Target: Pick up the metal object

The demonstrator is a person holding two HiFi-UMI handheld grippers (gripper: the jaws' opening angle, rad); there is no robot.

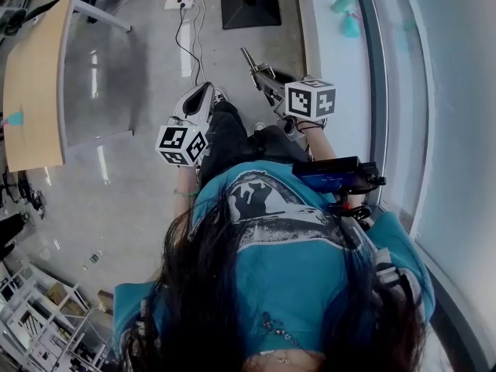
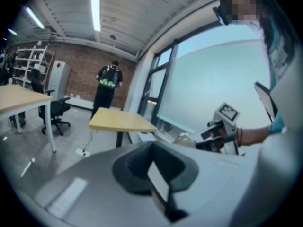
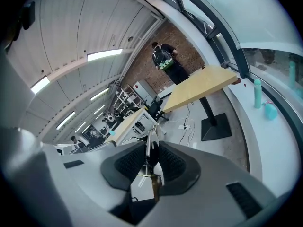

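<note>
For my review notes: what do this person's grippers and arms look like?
The left gripper and right gripper have pale grey shells around dark pads; the right's pads are ribbed. Each carries a white cube with black square markers, left and right. The person wears a short-sleeved teal T-shirt with a graphic print, and dark bands on the right wrist.

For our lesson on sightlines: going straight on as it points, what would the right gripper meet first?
The way looks free nearby. Past the metal rod in the right gripper, probably the black office chair far off; depth is unclear.
</note>
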